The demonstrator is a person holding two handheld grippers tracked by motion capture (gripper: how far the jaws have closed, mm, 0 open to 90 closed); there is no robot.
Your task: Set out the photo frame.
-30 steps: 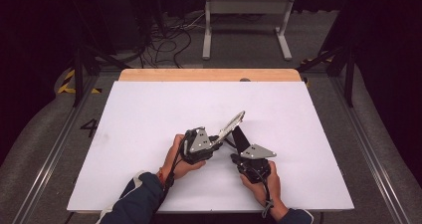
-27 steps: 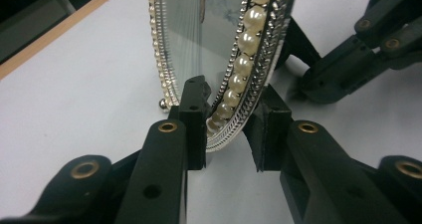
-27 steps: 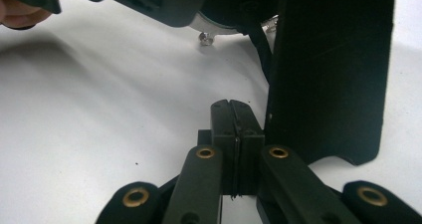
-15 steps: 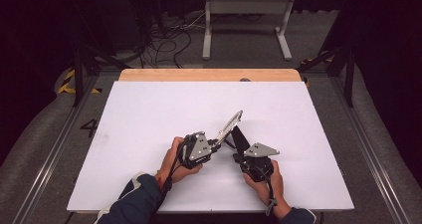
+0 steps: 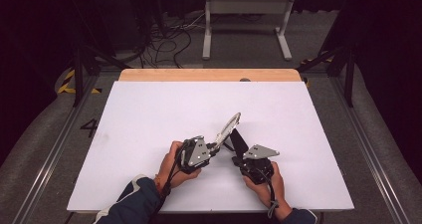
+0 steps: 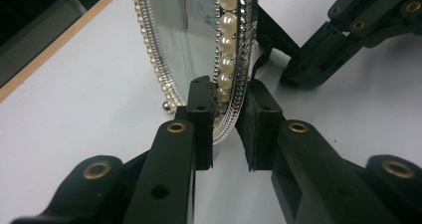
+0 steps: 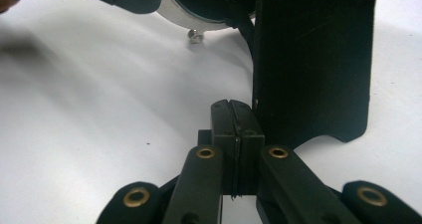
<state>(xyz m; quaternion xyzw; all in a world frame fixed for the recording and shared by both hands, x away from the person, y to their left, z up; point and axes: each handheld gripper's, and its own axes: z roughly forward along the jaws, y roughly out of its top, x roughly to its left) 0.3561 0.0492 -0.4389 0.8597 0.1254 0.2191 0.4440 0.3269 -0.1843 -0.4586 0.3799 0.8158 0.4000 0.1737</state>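
An oval frame (image 5: 229, 126) with a silver, pearl-studded rim (image 6: 228, 45) stands tilted on the white table (image 5: 149, 114). A black easel stand (image 5: 238, 141) props it from behind. My left gripper (image 5: 216, 145) comes in from the left and is shut on the rim's lower edge (image 6: 229, 109). My right gripper (image 5: 235, 159) rests on the table just right of the frame. Its jaws are pressed together with nothing between them (image 7: 233, 119), right beside the black stand panel (image 7: 313, 59). A small ball foot (image 7: 193, 35) of the frame touches the table.
The white table surface stretches wide around both hands, and a wooden strip (image 5: 209, 74) runs along its far edge. Beyond the table are cables and a metal stand (image 5: 246, 20) on the floor.
The left gripper and the frame have shifted very slightly. The right hand has stayed in place.
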